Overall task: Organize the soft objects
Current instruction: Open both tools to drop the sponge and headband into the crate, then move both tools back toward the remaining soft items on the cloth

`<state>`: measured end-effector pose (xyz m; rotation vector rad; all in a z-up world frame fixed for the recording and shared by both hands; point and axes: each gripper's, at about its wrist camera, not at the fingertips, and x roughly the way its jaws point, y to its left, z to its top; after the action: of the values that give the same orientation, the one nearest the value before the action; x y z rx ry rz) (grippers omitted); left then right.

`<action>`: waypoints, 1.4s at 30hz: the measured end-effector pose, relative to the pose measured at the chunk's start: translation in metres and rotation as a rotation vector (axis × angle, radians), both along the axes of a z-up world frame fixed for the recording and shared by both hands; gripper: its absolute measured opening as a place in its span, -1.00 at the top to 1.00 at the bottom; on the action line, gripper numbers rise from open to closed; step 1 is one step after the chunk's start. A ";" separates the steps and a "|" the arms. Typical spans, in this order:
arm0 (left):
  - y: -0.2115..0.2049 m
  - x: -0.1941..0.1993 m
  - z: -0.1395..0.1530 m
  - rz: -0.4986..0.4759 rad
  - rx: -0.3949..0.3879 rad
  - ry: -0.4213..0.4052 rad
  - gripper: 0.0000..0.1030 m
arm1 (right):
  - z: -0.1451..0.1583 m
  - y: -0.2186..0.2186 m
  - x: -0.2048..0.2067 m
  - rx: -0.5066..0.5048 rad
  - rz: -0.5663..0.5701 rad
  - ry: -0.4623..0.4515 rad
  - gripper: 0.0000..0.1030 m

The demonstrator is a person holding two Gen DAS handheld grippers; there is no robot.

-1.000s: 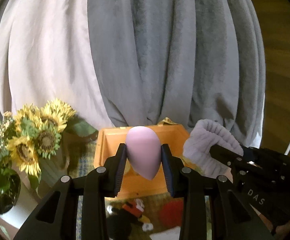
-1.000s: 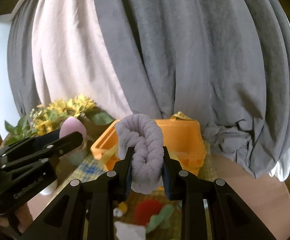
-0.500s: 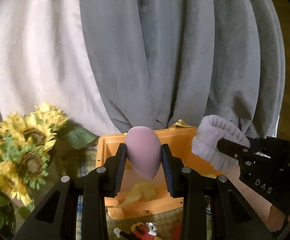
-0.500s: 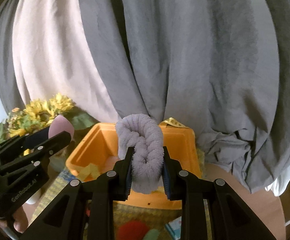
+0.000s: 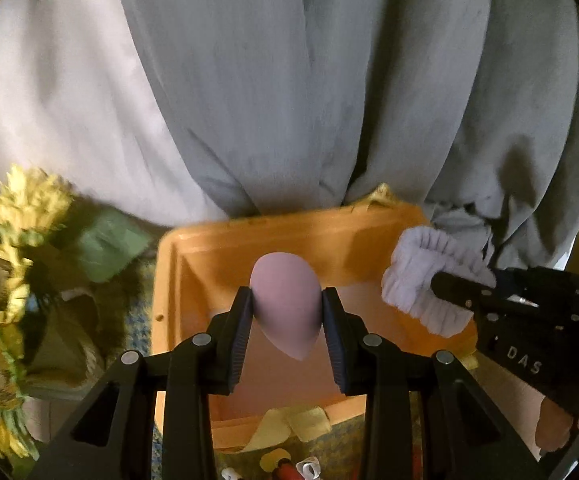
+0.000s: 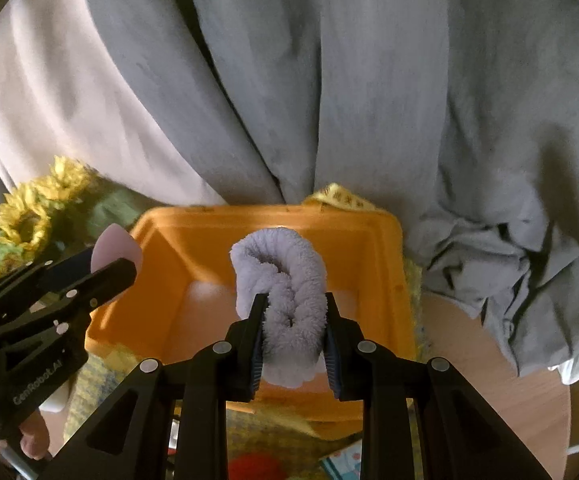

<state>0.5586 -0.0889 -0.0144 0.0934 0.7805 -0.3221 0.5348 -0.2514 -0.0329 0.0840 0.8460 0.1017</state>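
My left gripper (image 5: 287, 312) is shut on a pink egg-shaped sponge (image 5: 285, 308) and holds it above the open orange bin (image 5: 193, 248). My right gripper (image 6: 292, 320) is shut on a lilac fluffy headband (image 6: 285, 280), also above the orange bin (image 6: 385, 264). The headband shows in the left wrist view (image 5: 429, 284) at the bin's right rim, with the right gripper (image 5: 465, 292) around it. The sponge (image 6: 113, 246) and left gripper (image 6: 109, 268) show at the bin's left rim in the right wrist view.
Sunflowers (image 5: 13, 240) stand left of the bin. A grey and cream curtain (image 5: 289, 80) hangs right behind it. A yellow measuring tape (image 6: 339, 198) lies at the bin's back rim. Small toys (image 6: 249, 464) lie on a woven mat in front. The wooden table (image 6: 501, 368) extends right.
Both grippers have moved forward and down toward the bin, which now fills more of each view. Both still hold their objects.
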 end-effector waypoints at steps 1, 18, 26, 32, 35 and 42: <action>-0.001 0.002 -0.003 -0.001 0.004 0.016 0.31 | -0.003 0.000 0.004 -0.002 0.004 0.014 0.49; -0.003 -0.001 -0.007 0.007 0.055 0.051 -0.35 | -0.014 -0.012 0.012 -0.022 -0.038 0.064 -0.16; 0.006 -0.052 0.019 0.064 0.051 -0.084 -0.45 | 0.019 -0.012 -0.037 -0.084 -0.068 -0.079 -0.16; 0.011 -0.089 0.032 0.076 0.018 -0.133 -0.45 | 0.041 -0.010 -0.076 -0.099 -0.081 -0.162 -0.16; 0.012 -0.105 0.035 0.076 0.000 -0.138 -0.45 | 0.047 -0.011 -0.094 -0.092 -0.086 -0.185 -0.16; 0.012 -0.145 0.043 0.064 -0.012 -0.185 -0.45 | 0.048 -0.020 -0.134 -0.042 -0.104 -0.219 -0.16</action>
<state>0.4131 -0.0772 0.0287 0.0856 0.5969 -0.2533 0.4011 -0.2713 0.0156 0.0758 0.6236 -0.0047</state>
